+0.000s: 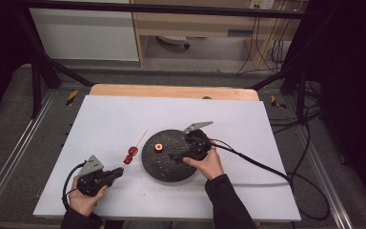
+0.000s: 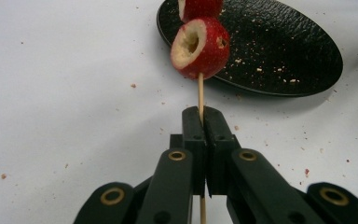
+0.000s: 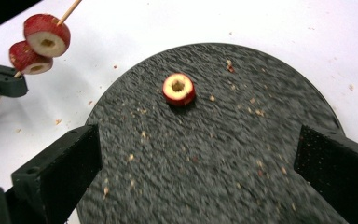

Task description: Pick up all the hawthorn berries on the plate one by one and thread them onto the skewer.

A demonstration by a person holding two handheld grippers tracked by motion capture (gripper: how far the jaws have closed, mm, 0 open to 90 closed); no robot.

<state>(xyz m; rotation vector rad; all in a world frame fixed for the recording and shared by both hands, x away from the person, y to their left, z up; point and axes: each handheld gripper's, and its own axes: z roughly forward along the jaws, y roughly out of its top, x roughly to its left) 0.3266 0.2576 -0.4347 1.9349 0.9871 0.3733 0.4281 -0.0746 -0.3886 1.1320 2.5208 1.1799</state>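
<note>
Left gripper (image 2: 201, 122) at the near left of the white table (image 1: 105, 119), jaws pinched tight on a thin wooden skewer (image 2: 200, 95). Two red hawthorn pieces (image 1: 130, 155) stuck on that skewer, one behind the other, each with a hollow pale middle, held just off the left edge of the round black plate (image 1: 171, 167). Skewer tip poking up and away past the fruit.

Right gripper (image 3: 196, 154) over the near right part of the plate, jaws spread wide, holding nothing. One more hawthorn piece (image 3: 178, 88) lying alone on the plate, hole facing up, ahead of the open jaws. Tiny crumbs (image 3: 135, 157) scattered on plate and table.
</note>
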